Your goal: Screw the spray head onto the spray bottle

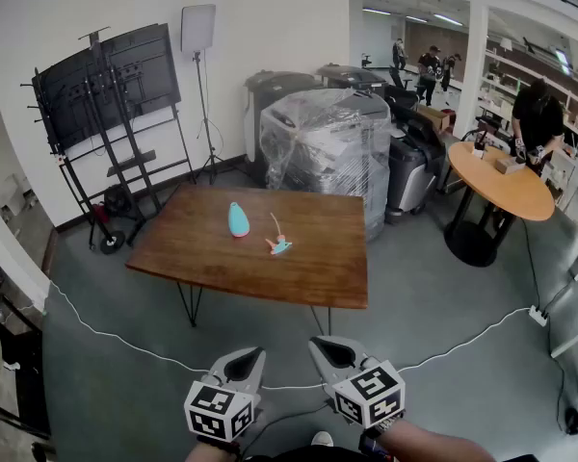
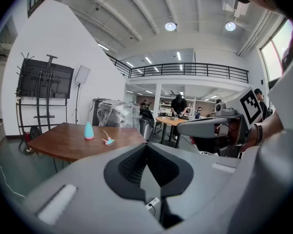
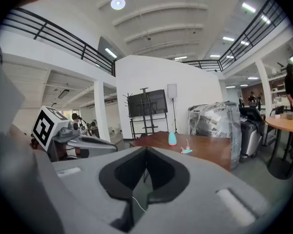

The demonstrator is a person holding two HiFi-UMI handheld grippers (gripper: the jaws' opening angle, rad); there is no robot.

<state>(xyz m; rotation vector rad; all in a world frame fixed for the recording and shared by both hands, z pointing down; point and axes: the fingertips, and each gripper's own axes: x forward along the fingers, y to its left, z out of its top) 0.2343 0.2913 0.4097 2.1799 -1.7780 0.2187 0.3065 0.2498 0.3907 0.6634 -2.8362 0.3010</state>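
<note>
On the rectangular brown wooden table (image 1: 318, 277), well beyond both grippers, stands the small teal teardrop-shaped spray bottle (image 1: 238, 219), upright; whether it holds any liquid cannot be told. Just to its right, apart from it, lies the teal spray head with its thin pale dip tube (image 1: 278, 244), on its side, the tube pointing toward the far side. At the near edge of the head view the grey left gripper (image 1: 254, 353) and the grey right gripper (image 1: 317, 342) hang side by side above the grey floor (image 1: 433, 287). Each has its jaws pressed together with nothing between them, and each points toward the table, slightly downward. Beyond the table, by the white wall, stand two dark grey lidded bins (image 1: 279, 89), lids down, so their contents are hidden. Beside them is a large machine wrapped in clear plastic film (image 1: 328, 147). Far to the right is a round orange-topped table (image 1: 501, 195) with a person standing at it
</note>
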